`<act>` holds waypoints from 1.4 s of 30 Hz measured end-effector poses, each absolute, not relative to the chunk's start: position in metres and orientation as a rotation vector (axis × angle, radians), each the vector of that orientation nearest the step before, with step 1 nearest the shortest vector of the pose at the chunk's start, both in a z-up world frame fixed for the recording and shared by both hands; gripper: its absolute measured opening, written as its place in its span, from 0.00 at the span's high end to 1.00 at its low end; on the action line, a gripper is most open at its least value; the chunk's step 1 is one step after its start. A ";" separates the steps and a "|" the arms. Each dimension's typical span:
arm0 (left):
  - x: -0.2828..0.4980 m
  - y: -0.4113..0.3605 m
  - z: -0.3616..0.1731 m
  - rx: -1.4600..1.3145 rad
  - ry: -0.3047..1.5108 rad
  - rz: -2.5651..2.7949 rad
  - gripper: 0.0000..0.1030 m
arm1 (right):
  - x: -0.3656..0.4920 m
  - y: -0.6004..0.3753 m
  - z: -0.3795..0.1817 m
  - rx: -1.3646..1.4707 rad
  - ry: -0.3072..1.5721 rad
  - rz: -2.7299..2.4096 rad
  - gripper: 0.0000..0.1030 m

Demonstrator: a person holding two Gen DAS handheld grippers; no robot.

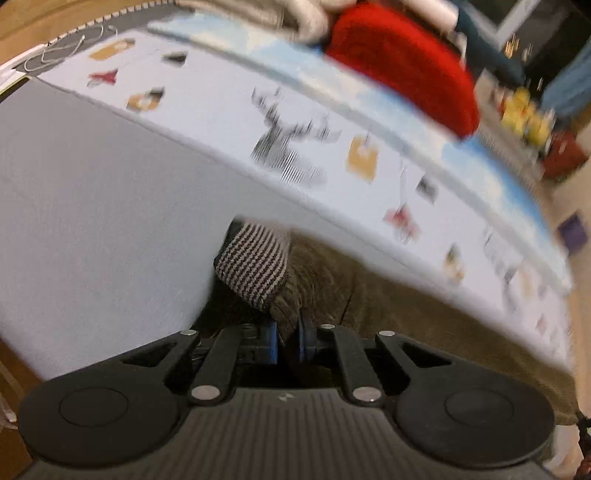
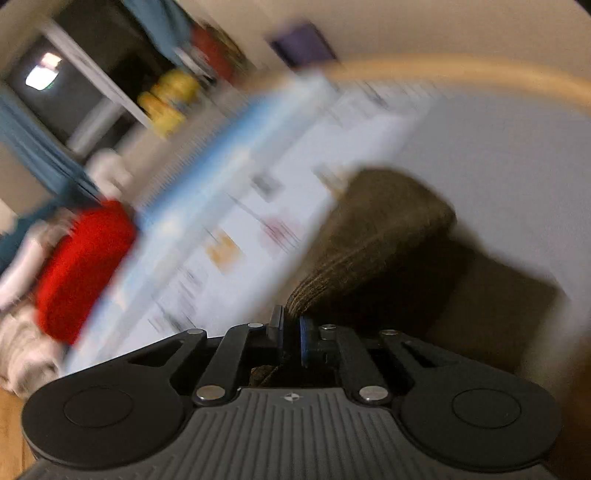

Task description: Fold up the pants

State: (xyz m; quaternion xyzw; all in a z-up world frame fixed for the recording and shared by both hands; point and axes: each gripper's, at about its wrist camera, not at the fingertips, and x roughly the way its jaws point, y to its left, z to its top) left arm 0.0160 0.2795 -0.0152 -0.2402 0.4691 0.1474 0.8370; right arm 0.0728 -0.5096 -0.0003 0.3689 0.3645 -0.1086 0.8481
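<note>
The pants (image 1: 369,295) are olive-brown corduroy with a black-and-white striped lining (image 1: 255,262) showing at one corner. In the left wrist view my left gripper (image 1: 288,332) is shut on a bunched edge of the pants just below the striped part. In the right wrist view my right gripper (image 2: 291,328) is shut on another ribbed edge of the pants (image 2: 376,236), which hang in a fold over the pale bed surface. Both views are blurred by motion.
A pale sheet with small printed pictures (image 1: 295,147) and a light blue band covers the bed. A red cloth (image 1: 402,62) and pale folded clothes (image 1: 288,14) lie at its far side. Shelves with yellow items (image 2: 166,99) stand beyond. A white cable (image 1: 62,51) lies at the far left.
</note>
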 end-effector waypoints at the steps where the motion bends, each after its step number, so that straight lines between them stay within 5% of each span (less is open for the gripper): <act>1: 0.016 0.278 -0.024 -0.474 1.048 0.321 0.89 | 0.062 -0.516 -0.022 0.808 0.892 -0.273 0.93; 4: 0.020 0.281 -0.046 -0.482 1.179 0.319 0.86 | 0.038 -0.543 -0.069 0.997 1.066 -0.343 0.93; 8: 0.020 0.295 -0.056 -0.583 1.205 0.357 0.67 | 0.031 -0.592 -0.073 1.006 0.950 -0.425 0.89; 13: 0.017 0.301 -0.058 -0.640 1.188 0.421 0.64 | 0.027 -0.631 -0.086 1.161 0.838 -0.479 0.85; 17: 0.018 0.303 -0.054 -0.623 1.160 0.453 0.55 | 0.038 -0.638 -0.088 1.133 0.781 -0.481 0.62; 21: 0.022 0.308 -0.059 -0.631 1.173 0.468 0.55 | 0.046 -0.640 -0.093 1.118 0.771 -0.493 0.59; 24: 0.027 0.306 -0.063 -0.593 1.190 0.468 0.61 | 0.054 -0.639 -0.093 1.089 0.774 -0.497 0.63; 25: 0.029 0.304 -0.063 -0.567 1.195 0.466 0.68 | 0.052 -0.638 -0.093 1.070 0.775 -0.500 0.79; 26: 0.030 0.301 -0.061 -0.533 1.195 0.464 0.72 | 0.054 -0.634 -0.087 1.038 0.768 -0.498 0.83; 30: 0.024 0.290 -0.039 -0.466 1.098 0.411 0.79 | 0.049 -0.609 -0.028 0.872 0.562 -0.418 0.86; 33: 0.023 0.286 -0.047 -0.427 1.153 0.381 0.78 | 0.044 -0.610 -0.021 0.786 0.582 -0.516 0.86; 37: 0.024 0.282 -0.068 -0.356 1.287 0.324 0.75 | 0.048 -0.636 -0.065 0.873 0.788 -0.672 0.86; 40: 0.018 0.294 -0.066 -0.410 1.281 0.362 0.50 | 0.055 -0.630 -0.066 0.812 0.813 -0.662 0.85; 42: 0.013 0.297 -0.057 -0.412 1.241 0.393 0.46 | 0.060 -0.620 -0.060 0.724 0.838 -0.660 0.82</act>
